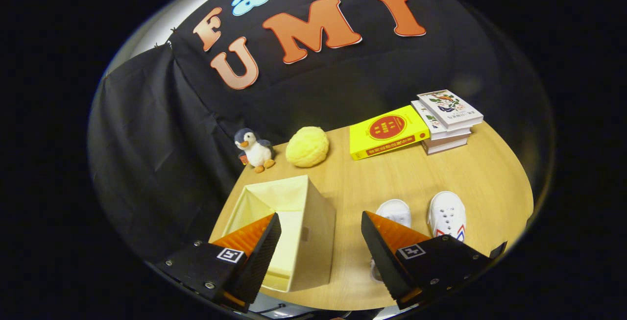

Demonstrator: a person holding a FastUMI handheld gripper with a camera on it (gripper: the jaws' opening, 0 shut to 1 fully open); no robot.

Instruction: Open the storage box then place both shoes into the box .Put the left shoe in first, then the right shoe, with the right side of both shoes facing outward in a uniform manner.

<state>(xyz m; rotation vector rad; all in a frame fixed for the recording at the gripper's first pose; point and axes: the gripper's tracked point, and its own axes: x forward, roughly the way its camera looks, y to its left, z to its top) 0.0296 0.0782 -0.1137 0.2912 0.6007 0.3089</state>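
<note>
The camera rides on the tool (pixel 321 232), high above the bench (pixel 392 173), looking forward and down past its spread fingers toward the booth's back wall.

Round wooden table (pixel 392 183) set against draped black cloth wall (pixel 161 129). Open cream cardboard storage box (pixel 289 227) at 7 o'clock on the table, partly between the spread gripper (pixel 321 234) fingers, the left finger above its interior. Pair of white canvas shoes (pixel 426 214) at 5 o'clock, side by side, right of the box, the nearer one partly behind the right finger. Small plush penguin (pixel 254 149) at 11 o'clock, behind the box. Yellow knitted ball (pixel 307 146) just right of the penguin. Yellow hardback book (pixel 388 132) at 1 o'clock, leaning on a stack of pale paperback books (pixel 448 120) at 2 o'clock.
</note>
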